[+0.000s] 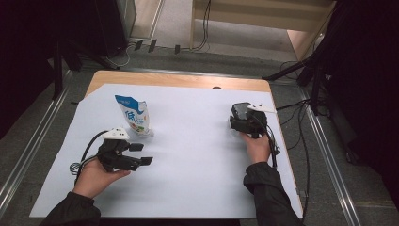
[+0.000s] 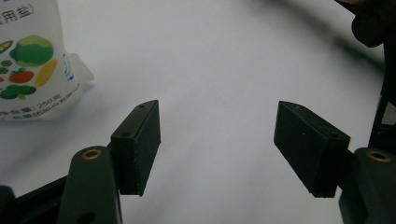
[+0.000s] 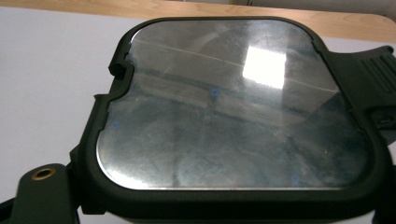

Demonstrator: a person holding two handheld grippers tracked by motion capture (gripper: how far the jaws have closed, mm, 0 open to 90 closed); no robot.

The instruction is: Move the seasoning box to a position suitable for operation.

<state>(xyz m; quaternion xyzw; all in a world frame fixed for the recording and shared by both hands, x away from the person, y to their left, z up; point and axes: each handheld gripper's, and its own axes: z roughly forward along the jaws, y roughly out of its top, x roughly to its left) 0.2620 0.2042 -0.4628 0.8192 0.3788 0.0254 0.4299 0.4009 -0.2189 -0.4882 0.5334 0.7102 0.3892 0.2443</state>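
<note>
Black pads of your left tool (image 2: 224, 149) stand wide apart with nothing between them, low over the white sheet (image 1: 197, 155) that covers the worktop (image 1: 188, 81). Your right tool (image 1: 244, 120) is at the far right of the sheet, and a dark-rimmed container with a shiny foil-like top (image 3: 233, 112) fills the space at its jaws; whether those jaws press on it I cannot tell.

Standing upright just beyond and beside your left tool is the pouch (image 1: 133, 117), white with a blue top. If you mean to take it, turn the tool toward it, come in level, and close on the middle of the body, not on the thin side seam, so it does not tip.

Its front shows printed vegetables, Chinese characters I can't make out, and what looks like "250" (image 2: 39, 100).
</note>
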